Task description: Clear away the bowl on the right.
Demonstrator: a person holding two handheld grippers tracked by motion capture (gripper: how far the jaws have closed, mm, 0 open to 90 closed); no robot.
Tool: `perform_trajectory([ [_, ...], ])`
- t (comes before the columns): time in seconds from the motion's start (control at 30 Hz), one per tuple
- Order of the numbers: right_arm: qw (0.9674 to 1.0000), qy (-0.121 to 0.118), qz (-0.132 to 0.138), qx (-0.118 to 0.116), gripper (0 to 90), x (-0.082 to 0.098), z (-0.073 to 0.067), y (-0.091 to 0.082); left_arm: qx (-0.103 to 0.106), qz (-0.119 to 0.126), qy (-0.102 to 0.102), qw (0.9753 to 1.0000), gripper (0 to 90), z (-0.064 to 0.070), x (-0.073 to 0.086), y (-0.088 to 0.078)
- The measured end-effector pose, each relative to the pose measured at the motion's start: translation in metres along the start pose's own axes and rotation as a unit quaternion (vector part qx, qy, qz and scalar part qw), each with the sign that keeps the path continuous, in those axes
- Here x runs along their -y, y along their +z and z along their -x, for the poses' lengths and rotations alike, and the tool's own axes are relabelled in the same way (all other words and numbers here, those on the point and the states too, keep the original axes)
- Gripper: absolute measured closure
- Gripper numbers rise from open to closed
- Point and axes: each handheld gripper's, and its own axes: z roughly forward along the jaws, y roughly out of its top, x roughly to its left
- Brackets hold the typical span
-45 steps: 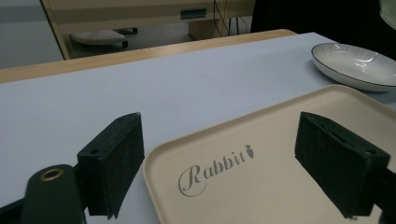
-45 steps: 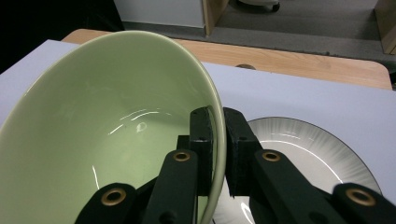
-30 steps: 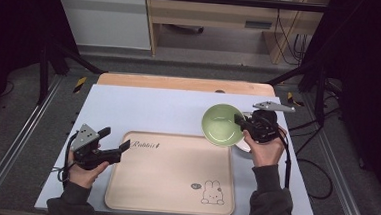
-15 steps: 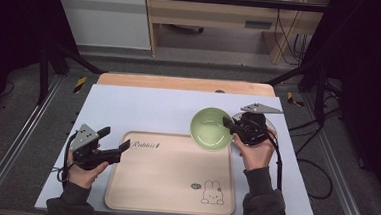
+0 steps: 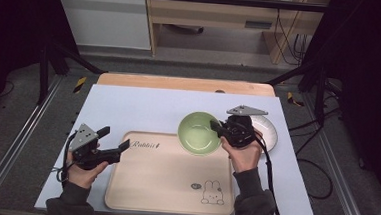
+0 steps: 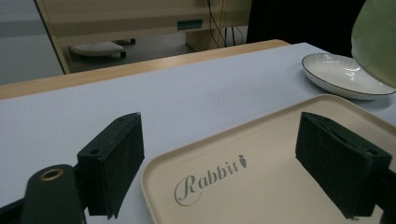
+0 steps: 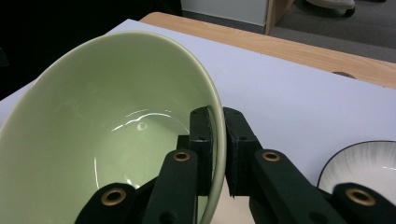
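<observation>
bowl (image 5: 199, 132), pale green, sits in the high view over the far right corner of the beige tray (image 5: 169, 179), its right rim pinched by the right gripper (image 5: 220, 130), whose jaws are clamped on the bowl's wall; the hand and gripper body cover that stretch of rim, and whether the bowl rests on the tray or hangs above it cannot be told. a white plate (image 5: 269, 135) lies just right of the gripper, half hidden behind it. the left gripper (image 5: 116, 142) hovers at the tray's left edge with its jaws apart and nothing between them. in the left gripper view the two black pads stand wide apart over the tray's near corner with its "rabbit" lettering; the bowl is cut off at the upper right edge, and the plate lies on the table beyond. in the right gripper view the jaws close on the bowl's thin rim, one pad inside, one outside; the plate is cut off at the lower right.
</observation>
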Motion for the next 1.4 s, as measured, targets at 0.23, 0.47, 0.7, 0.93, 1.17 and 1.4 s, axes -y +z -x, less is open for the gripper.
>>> perform_trajectory([
  [0.23, 0.9999, -0.003, -0.005, -0.009, 83.6, 0.001, -0.006, 0.008, 0.0, 0.0, 0.0, 1.0, 15.0, -0.001, 0.0, -0.001],
  [0.47, 0.9997, -0.003, -0.013, -0.021, 83.6, 0.005, -0.014, 0.018, 0.001, 0.001, 0.0, 1.0, 15.1, 0.0, -0.001, -0.001],
  [0.7, 0.9993, -0.007, -0.022, -0.029, 83.6, 0.007, -0.021, 0.028, 0.0, 0.005, -0.001, 1.0, 15.1, -0.001, -0.001, -0.002],
  [0.93, 0.9988, -0.008, -0.032, -0.036, 83.6, 0.012, -0.026, 0.041, 0.0, 0.005, -0.001, 1.0, 15.1, -0.001, -0.002, -0.002],
  [1.17, 0.9984, -0.003, -0.04, -0.039, 83.6, 0.015, -0.029, 0.05, 0.001, 0.006, -0.002, 1.0, 15.1, -0.001, -0.002, -0.003],
  [1.4, 0.9976, 0.007, -0.055, -0.04, 83.6, 0.022, -0.029, 0.063, 0.001, 0.005, -0.002, 1.0, 15.1, -0.001, -0.002, -0.002],
])
